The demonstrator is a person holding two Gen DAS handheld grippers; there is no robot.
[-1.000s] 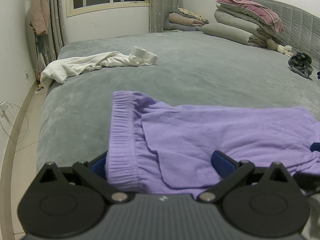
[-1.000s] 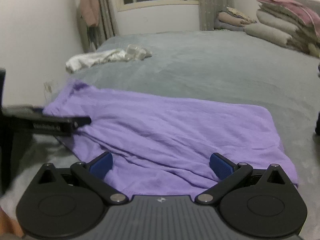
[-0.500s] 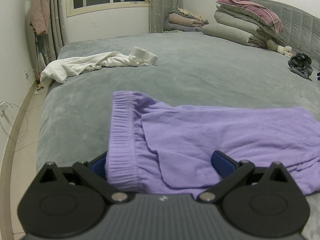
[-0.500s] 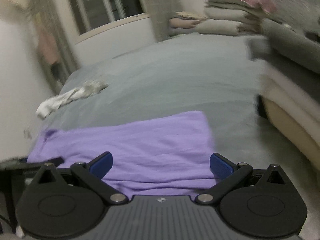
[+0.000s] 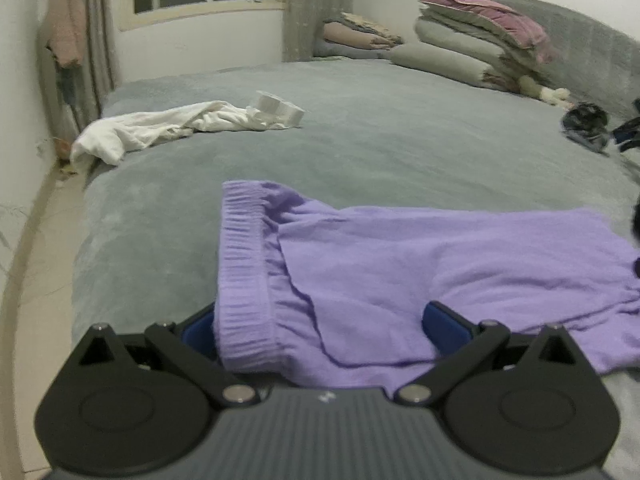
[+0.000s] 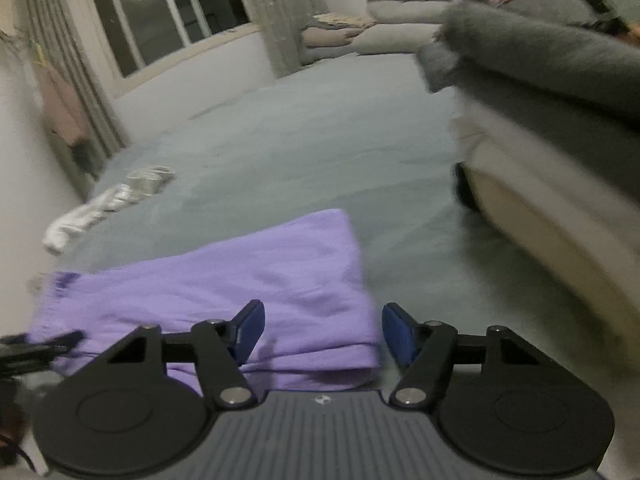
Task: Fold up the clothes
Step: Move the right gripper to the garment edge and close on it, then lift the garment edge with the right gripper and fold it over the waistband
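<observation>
One left-gripper pad hides behind the purple shorts' waistband.

purple shorts | grey bedspread | white garment | blue fingers

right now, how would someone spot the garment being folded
Start with the wide grey bed. On its near edge, between both grippers, lie the purple shorts, spread flat with a ribbed elastic waistband. The only other loose garment nearby is the crumpled white clothing, farther off toward the window.
</observation>
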